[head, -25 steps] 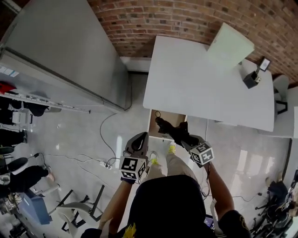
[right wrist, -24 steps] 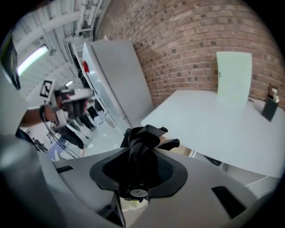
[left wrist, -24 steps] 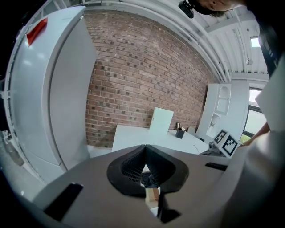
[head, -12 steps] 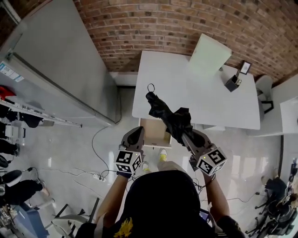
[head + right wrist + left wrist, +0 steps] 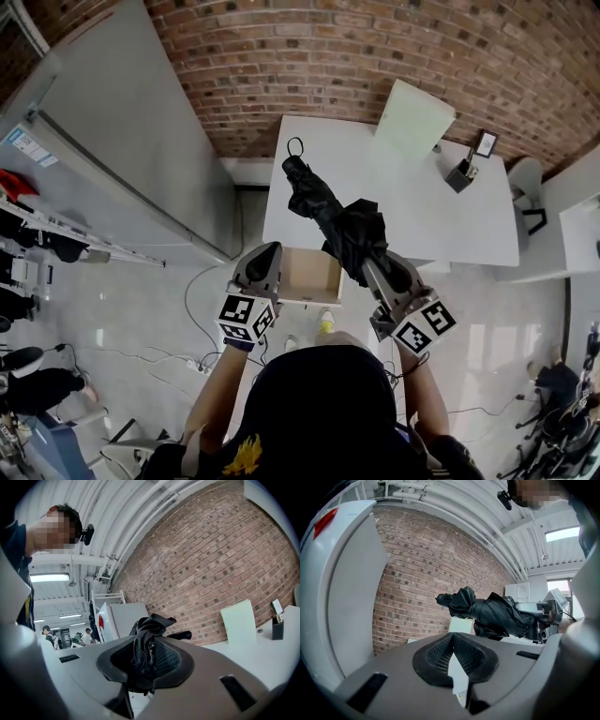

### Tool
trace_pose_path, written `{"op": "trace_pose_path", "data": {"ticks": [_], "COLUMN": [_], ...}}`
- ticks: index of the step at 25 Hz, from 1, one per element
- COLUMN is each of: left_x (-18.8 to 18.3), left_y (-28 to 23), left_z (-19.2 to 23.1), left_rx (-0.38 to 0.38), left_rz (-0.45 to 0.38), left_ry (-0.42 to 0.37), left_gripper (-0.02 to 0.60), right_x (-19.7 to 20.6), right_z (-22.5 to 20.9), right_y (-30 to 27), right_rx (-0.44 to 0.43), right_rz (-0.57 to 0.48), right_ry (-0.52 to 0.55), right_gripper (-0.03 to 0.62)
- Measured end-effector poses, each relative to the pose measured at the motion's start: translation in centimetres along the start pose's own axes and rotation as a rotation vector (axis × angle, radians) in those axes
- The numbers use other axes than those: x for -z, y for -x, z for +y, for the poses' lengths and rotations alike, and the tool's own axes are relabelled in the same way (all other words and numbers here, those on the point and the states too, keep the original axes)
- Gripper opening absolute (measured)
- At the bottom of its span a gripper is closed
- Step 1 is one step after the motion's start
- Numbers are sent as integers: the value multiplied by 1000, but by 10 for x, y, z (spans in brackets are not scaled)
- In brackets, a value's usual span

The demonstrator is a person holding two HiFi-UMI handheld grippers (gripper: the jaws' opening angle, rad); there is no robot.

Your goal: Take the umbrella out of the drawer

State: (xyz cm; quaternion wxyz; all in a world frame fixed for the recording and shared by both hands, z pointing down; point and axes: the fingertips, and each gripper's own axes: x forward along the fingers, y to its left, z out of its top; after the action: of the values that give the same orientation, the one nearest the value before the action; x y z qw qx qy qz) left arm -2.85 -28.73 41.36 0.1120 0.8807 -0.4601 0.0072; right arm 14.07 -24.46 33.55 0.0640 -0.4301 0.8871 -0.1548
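Your right claw (image 5: 375,270) is clamped on one end of the umbrella (image 5: 342,220), so its folded, crumpled black fabric juts out level over the smooth white counter (image 5: 441,216), clear of the open drawer (image 5: 309,277). Your left claw (image 5: 265,255) is pressed together and empty, probably just kept aside.

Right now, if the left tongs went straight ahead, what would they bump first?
Probably the pale board leaning against the brick wall, past the white table, though depth is unclear. The umbrella is right of the left tongs' line.
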Motion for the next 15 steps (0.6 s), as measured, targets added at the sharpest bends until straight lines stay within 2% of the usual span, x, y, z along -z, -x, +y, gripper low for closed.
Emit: {"op": "trace_pose_path", "data": {"ticks": [15], "left_x": [-21], "left_y": [1], "left_z": [0], "left_rx": [-9], "left_rz": [-26], "left_ry": [-42], "left_gripper": [15], "right_x": [-15], "right_z": [2], "right_y": [6], "right_rx": [2], "right_rz": [-54], "right_ry": [-1], "right_gripper": [109]}}
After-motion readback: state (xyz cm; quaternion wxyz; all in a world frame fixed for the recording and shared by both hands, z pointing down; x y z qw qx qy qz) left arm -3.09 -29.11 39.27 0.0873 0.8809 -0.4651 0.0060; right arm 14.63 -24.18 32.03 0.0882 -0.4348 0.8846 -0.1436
